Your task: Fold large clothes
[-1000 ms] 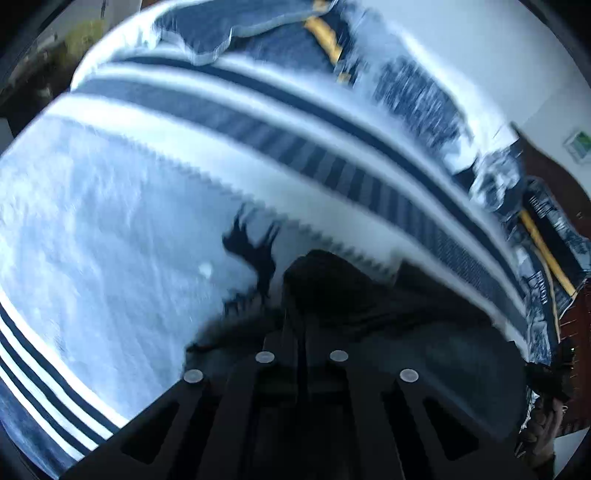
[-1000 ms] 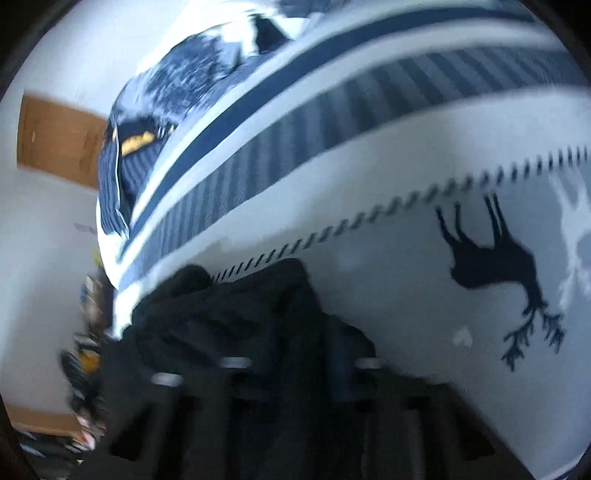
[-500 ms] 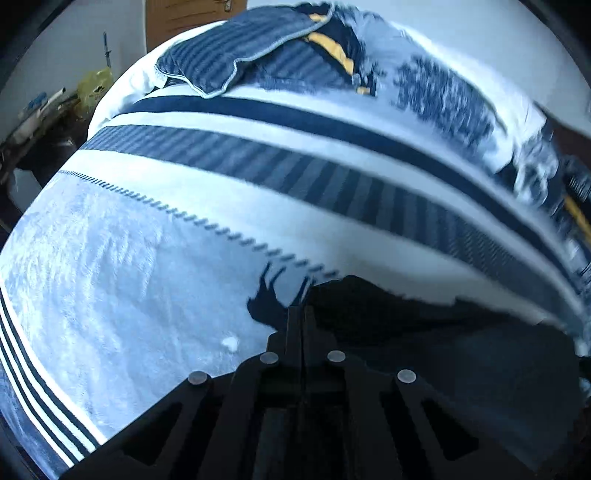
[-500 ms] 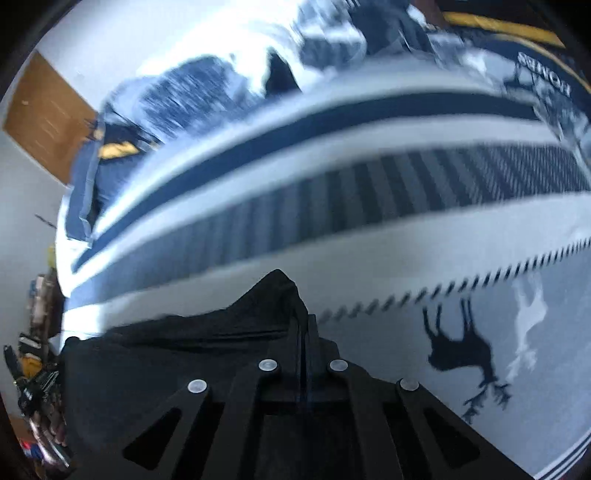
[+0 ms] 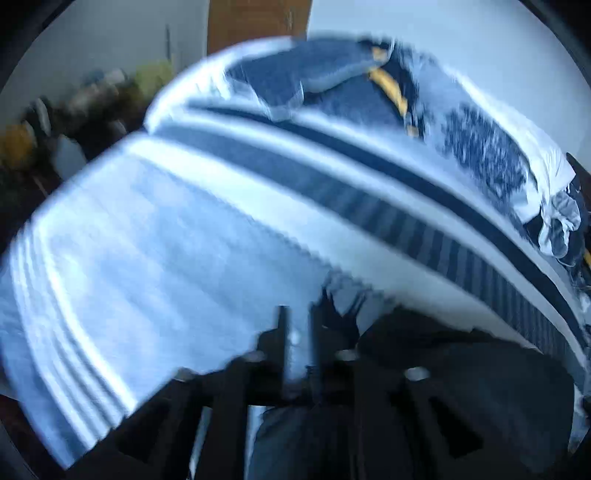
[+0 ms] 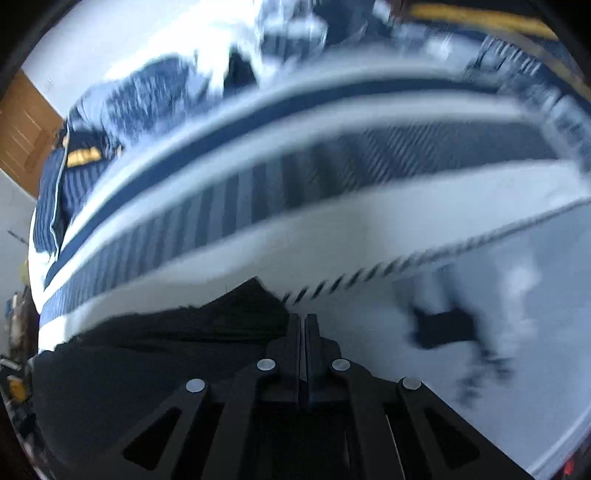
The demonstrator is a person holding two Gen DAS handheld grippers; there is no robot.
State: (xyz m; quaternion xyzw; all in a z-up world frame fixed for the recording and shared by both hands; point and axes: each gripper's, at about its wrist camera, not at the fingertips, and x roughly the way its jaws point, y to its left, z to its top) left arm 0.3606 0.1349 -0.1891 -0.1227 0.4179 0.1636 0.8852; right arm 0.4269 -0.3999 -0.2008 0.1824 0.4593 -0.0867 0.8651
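Black fabric, the garment [image 5: 461, 387], lay on the striped bedspread [image 5: 166, 240] at the lower right of the left wrist view, spreading rightward from the left gripper [image 5: 297, 343]. Its far edge ran roughly level from beside the fingers out to the right. The left gripper's jaws stood slightly parted, a narrow strip of pale bedspread showing between them; blur prevented confirming whether any cloth remained between them. A dark blue pillow [image 5: 295, 77] and bunched bedding lay at the head of the bed, with a wooden door [image 5: 258, 26] behind. In the right wrist view, the garment [image 6: 147, 362] occupied the lower left, its long axis running leftward from the right gripper [image 6: 306, 325], its upper edge rising to a peak just left of the fingertips. The right gripper's jaws were closed together with only a hairline seam visible; the cloth's corner reached the left finger, but a grip on it could not be confirmed. A dark deer motif [image 6: 447, 328] appeared on the bedspread [image 6: 406, 221] to the right, heavily blurred.
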